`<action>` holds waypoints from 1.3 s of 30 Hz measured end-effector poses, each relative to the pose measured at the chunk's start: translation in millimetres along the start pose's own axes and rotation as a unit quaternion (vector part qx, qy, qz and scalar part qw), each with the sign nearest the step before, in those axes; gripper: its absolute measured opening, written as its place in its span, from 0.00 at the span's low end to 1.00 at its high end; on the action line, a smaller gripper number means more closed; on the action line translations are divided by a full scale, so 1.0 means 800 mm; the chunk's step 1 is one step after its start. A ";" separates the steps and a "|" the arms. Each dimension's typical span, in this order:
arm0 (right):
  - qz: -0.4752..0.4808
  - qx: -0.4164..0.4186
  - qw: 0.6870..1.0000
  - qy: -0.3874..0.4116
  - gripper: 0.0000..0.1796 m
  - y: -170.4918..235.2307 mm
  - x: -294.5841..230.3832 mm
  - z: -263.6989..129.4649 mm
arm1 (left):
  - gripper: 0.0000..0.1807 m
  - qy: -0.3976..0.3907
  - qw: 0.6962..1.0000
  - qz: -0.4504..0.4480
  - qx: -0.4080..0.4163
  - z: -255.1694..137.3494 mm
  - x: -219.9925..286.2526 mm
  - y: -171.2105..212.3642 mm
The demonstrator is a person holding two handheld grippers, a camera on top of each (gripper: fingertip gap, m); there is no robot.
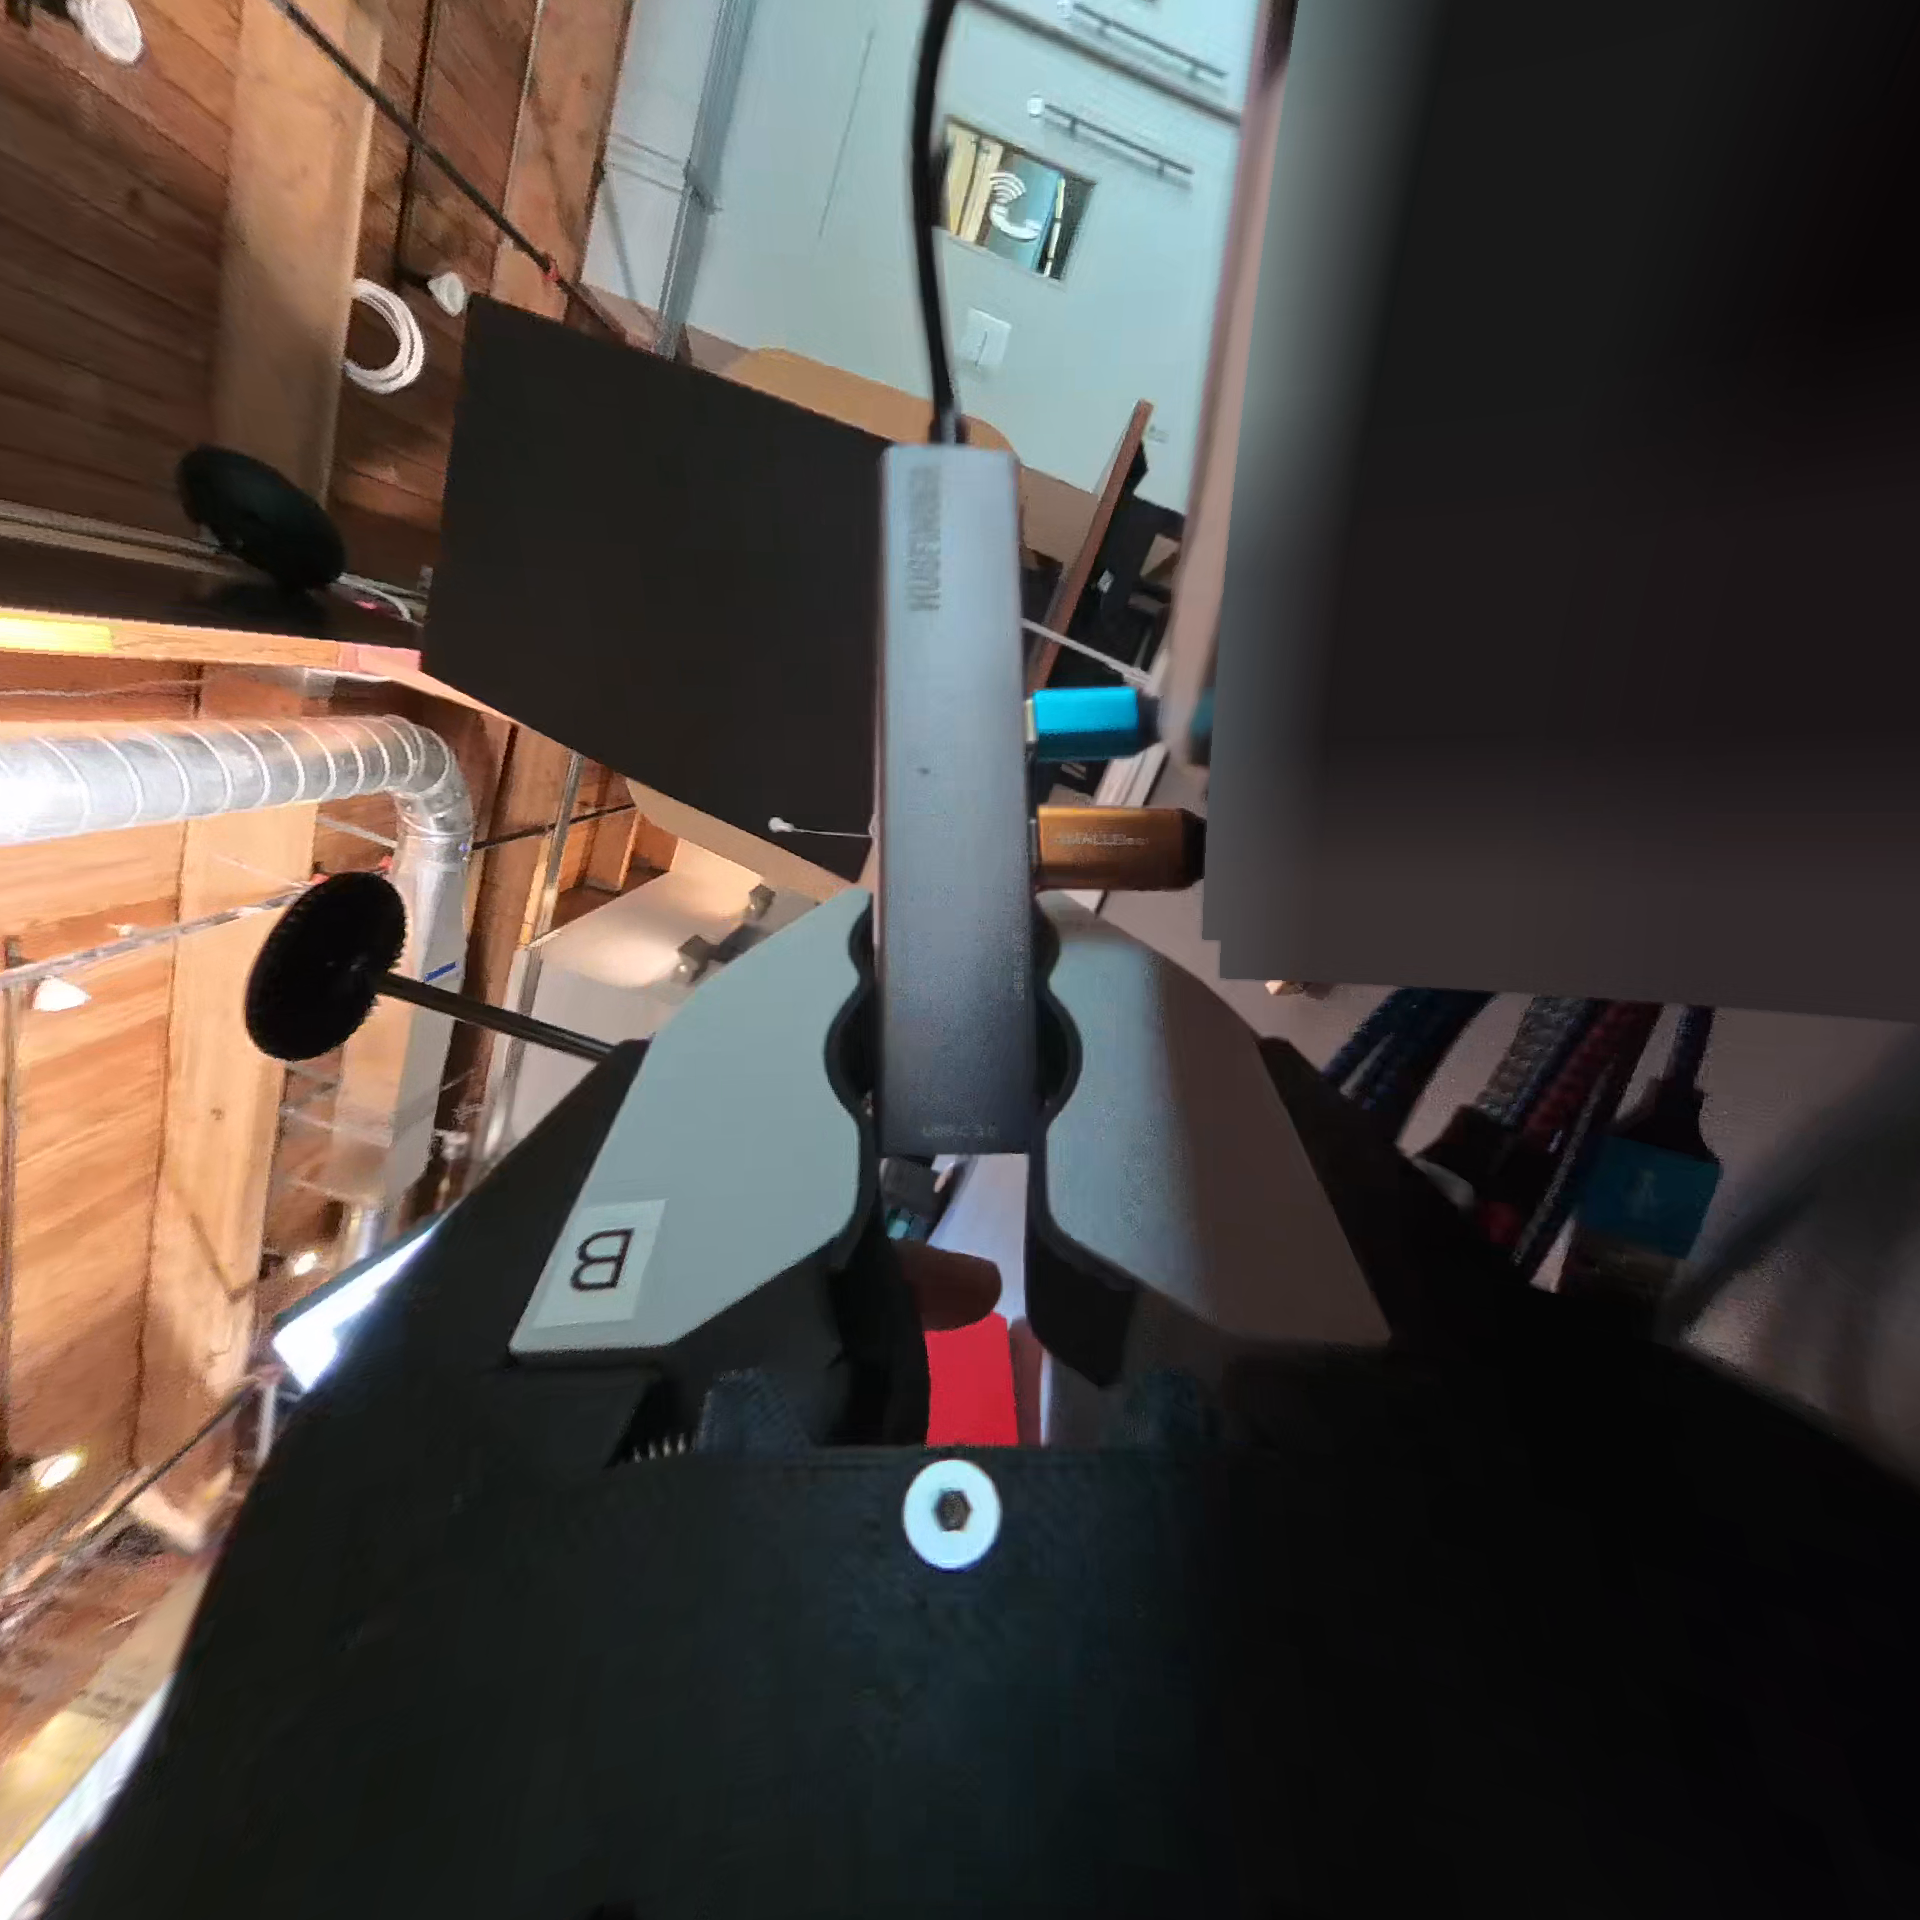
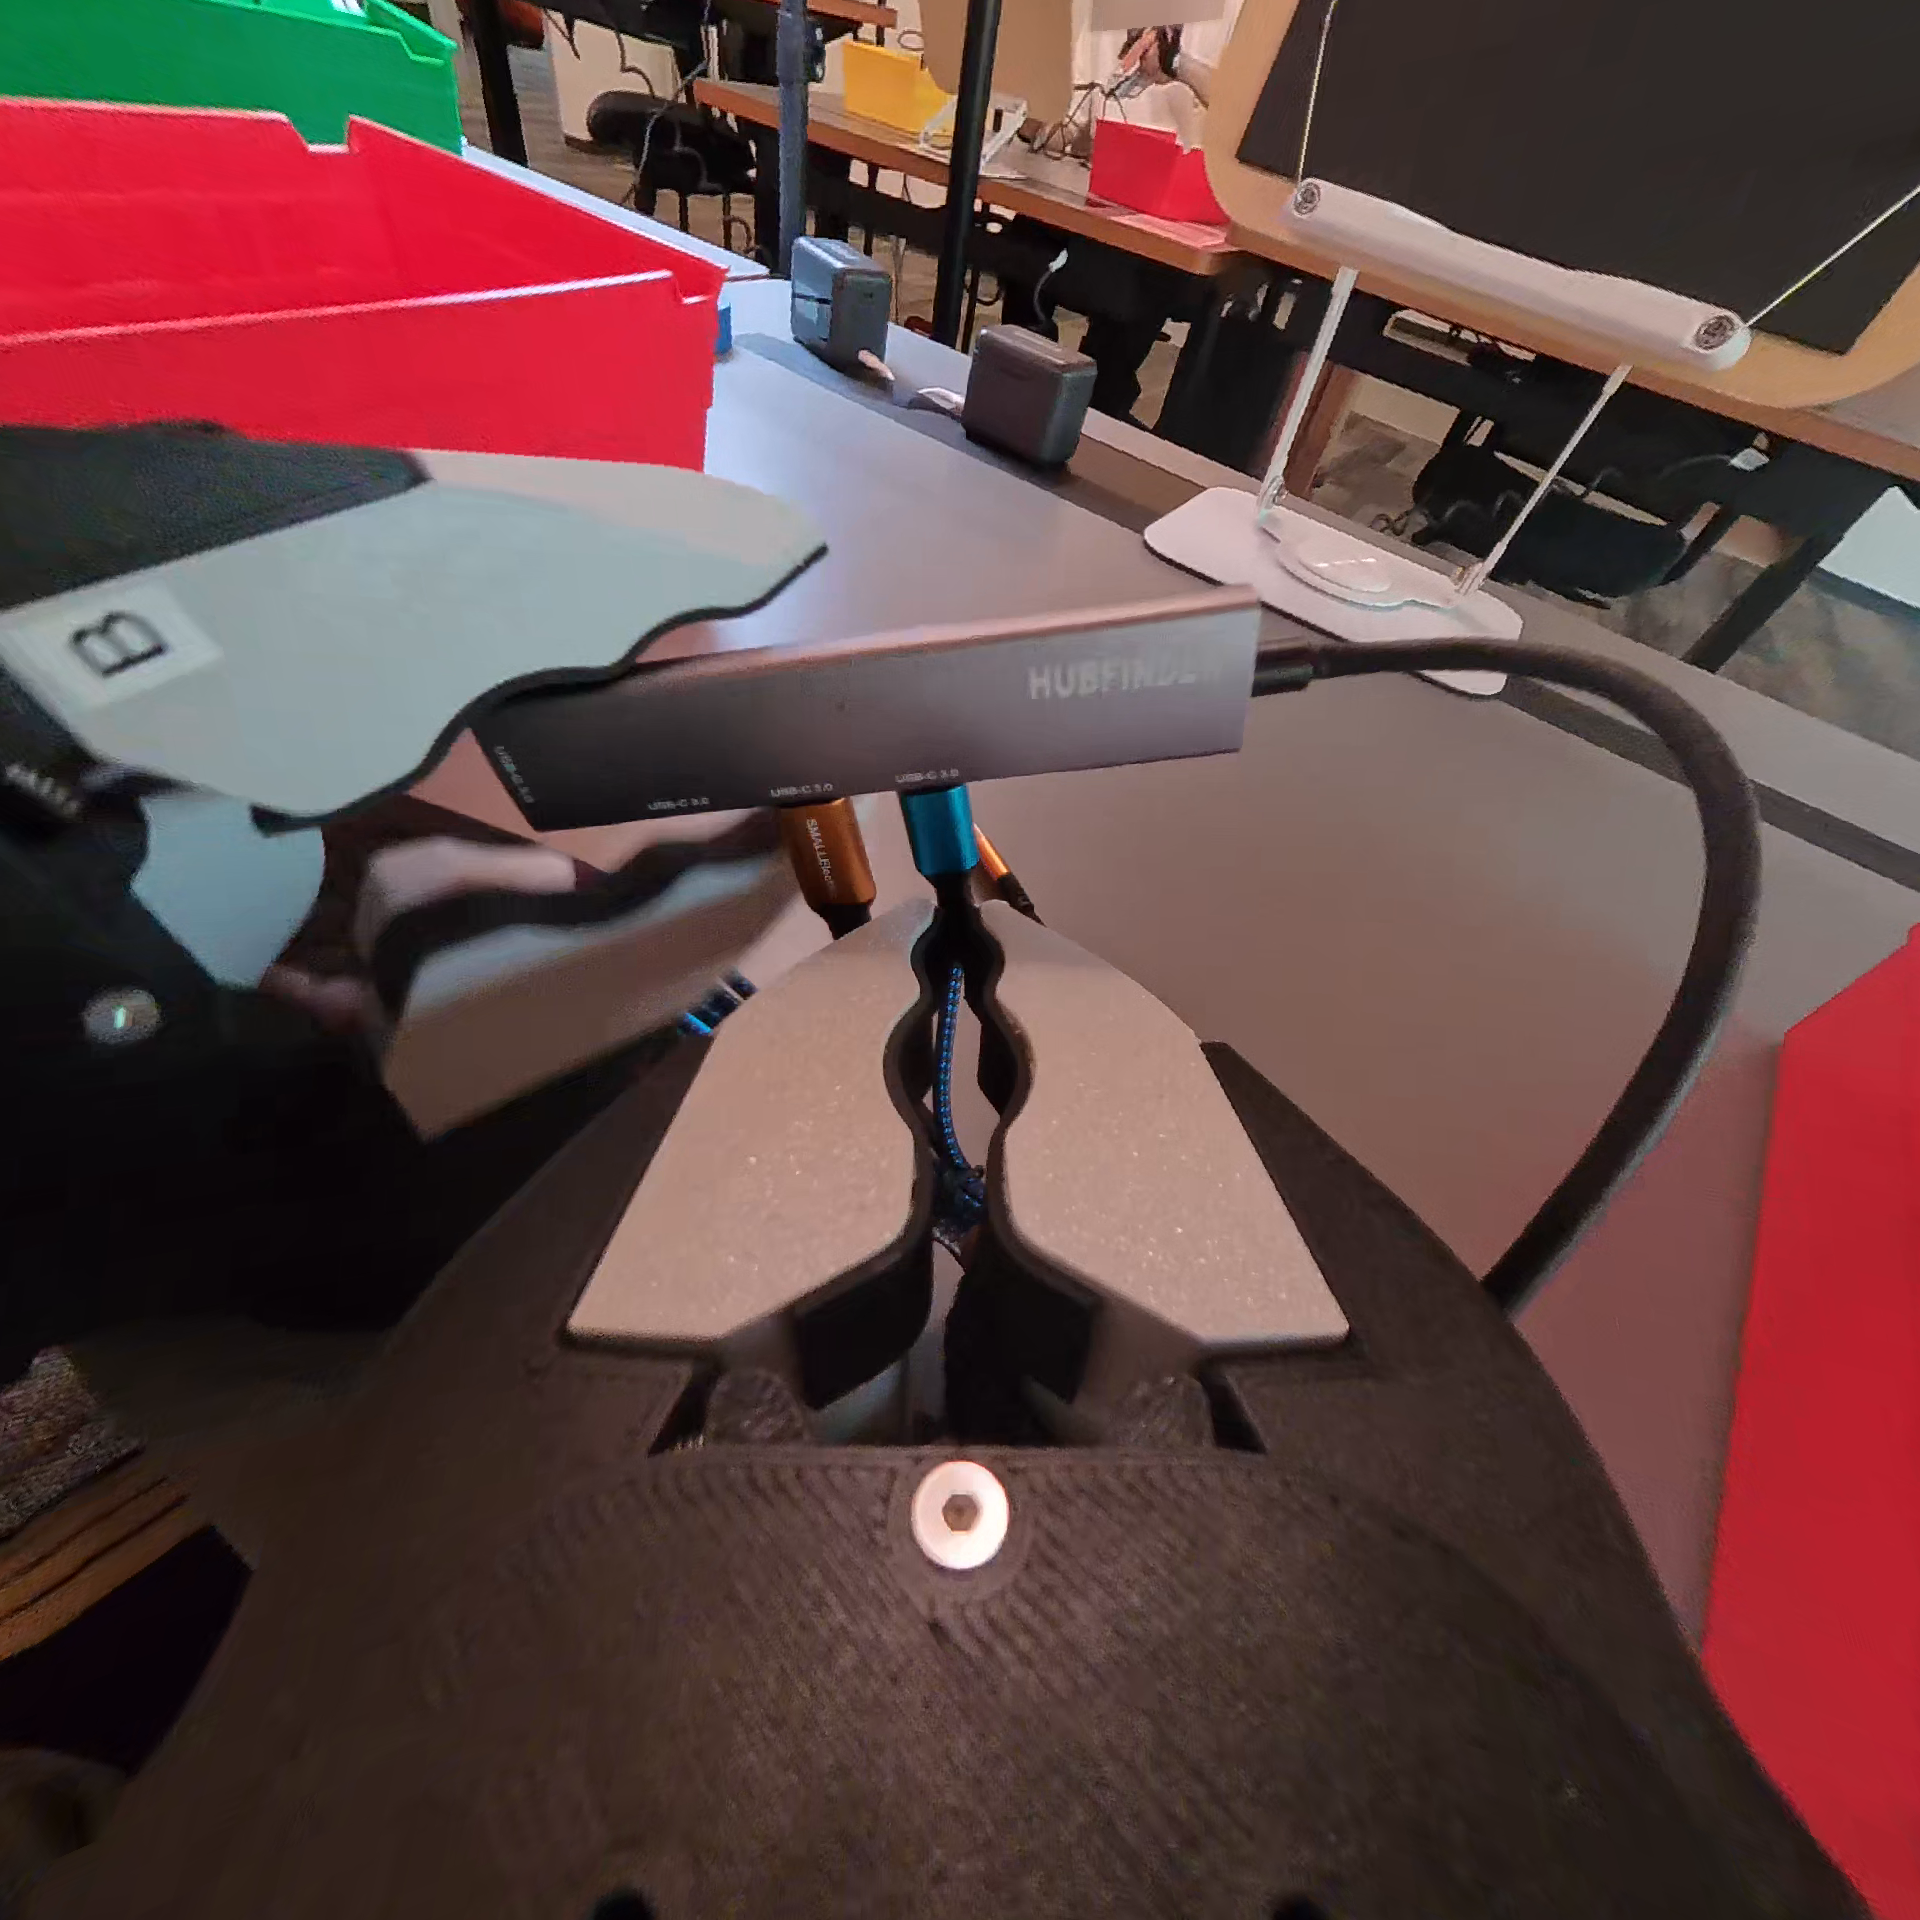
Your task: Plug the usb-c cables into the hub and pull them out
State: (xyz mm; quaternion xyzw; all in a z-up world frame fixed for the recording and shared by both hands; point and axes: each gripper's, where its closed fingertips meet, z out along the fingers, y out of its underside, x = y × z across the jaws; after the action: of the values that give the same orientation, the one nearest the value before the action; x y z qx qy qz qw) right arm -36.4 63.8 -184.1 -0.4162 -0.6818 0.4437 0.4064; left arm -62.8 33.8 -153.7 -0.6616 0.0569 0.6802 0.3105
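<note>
A grey USB hub is held above the grey table. My left gripper is shut on the hub's near end; it also shows in the right wrist view, coming in from the left. A blue USB-C plug and an orange plug sit in ports on the hub's lower side; both show in the left wrist view, blue and orange. My right gripper is shut on the blue braided cable just below the blue plug. The hub's own black cable loops off to the right.
A red bin and a green bin stand at the left, another red bin at the right. Two grey chargers and a white stand sit at the table's far edge. Several braided cables hang behind the hub.
</note>
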 end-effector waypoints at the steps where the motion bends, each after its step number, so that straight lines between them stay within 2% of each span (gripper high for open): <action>1: -0.006 0.001 1.000 -0.001 0.01 0.001 -0.001 -0.001 | 0.13 0.016 1.000 -0.014 0.003 -0.001 0.001 0.001; 7: -0.021 0.043 0.999 -0.013 0.01 -0.007 -0.008 -0.007 | 0.14 0.086 0.987 -0.135 0.007 -0.006 0.009 0.007; 12: -0.086 0.046 0.995 0.032 0.08 -0.010 -0.006 -0.004 | 0.14 0.106 0.978 -0.174 0.038 -0.009 0.009 0.005; 17: -0.087 0.048 0.995 -0.001 0.07 -0.011 -0.017 -0.003 | 0.14 0.130 0.968 -0.203 0.064 -0.012 0.009 0.009; 24: 0.002 0.044 0.993 -0.109 0.13 -0.020 -0.032 -0.017 | 0.13 0.112 0.977 -0.157 0.093 -0.017 0.010 0.002; 28: 0.022 0.050 0.989 -0.135 0.14 -0.023 -0.035 -0.018 | 0.13 0.112 0.977 -0.140 0.119 -0.021 0.008 0.000; 30: 0.039 0.057 0.987 -0.143 0.10 -0.025 -0.032 -0.021 | 0.13 0.116 0.974 -0.145 0.132 -0.024 0.006 -0.001; 33: 0.030 0.052 0.986 -0.154 0.10 -0.021 -0.033 -0.023 | 0.13 0.124 0.970 -0.139 0.153 -0.029 0.007 -0.007; 39: -0.011 0.056 0.991 -0.117 0.05 -0.018 -0.037 -0.016 | 0.14 0.153 0.967 -0.160 0.127 -0.022 0.016 0.002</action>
State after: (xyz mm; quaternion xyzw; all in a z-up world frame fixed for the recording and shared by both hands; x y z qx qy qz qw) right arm -18.0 36.4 -172.5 -0.3300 -0.7034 0.5223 0.3515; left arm -47.1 28.5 -168.4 -0.7137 0.0833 0.4995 0.4839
